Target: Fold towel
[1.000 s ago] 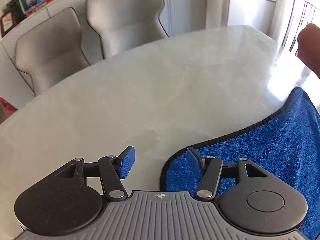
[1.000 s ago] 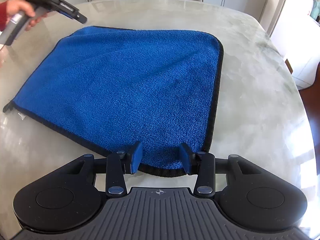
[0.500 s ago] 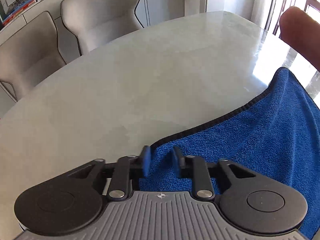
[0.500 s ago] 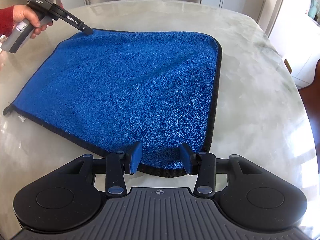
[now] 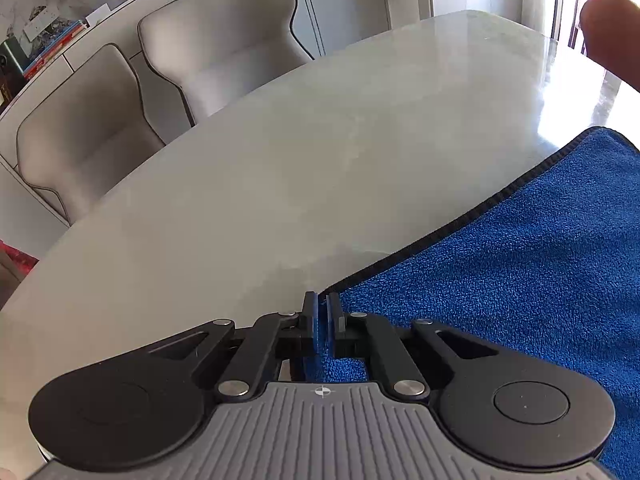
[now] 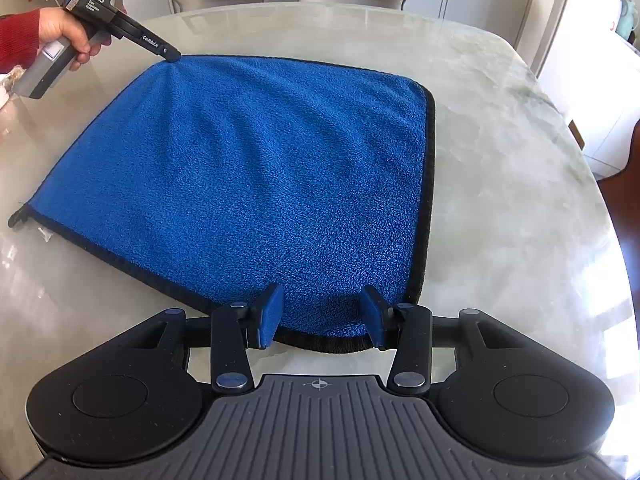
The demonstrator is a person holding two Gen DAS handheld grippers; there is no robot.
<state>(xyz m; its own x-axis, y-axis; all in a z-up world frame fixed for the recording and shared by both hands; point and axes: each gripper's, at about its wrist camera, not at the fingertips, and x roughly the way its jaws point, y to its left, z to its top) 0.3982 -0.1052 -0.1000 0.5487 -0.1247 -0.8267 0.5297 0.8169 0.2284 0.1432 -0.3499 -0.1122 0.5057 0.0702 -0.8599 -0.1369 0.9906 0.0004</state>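
Observation:
A blue towel with a black hem lies spread on the pale marble table; it also shows in the left wrist view. My left gripper is shut on the towel's far left corner and lifts it slightly; it shows in the right wrist view pinching that corner. My right gripper is open, its fingers astride the towel's near right corner, with the hem between them.
Two grey chairs stand behind the table's far side. A sideboard with books runs along the wall. The table edge curves away on the right. A hand shows at top right of the left wrist view.
My left gripper has moved onto the towel's far left corner, closed on it and raised it a little. My right gripper stayed open over the near corner.

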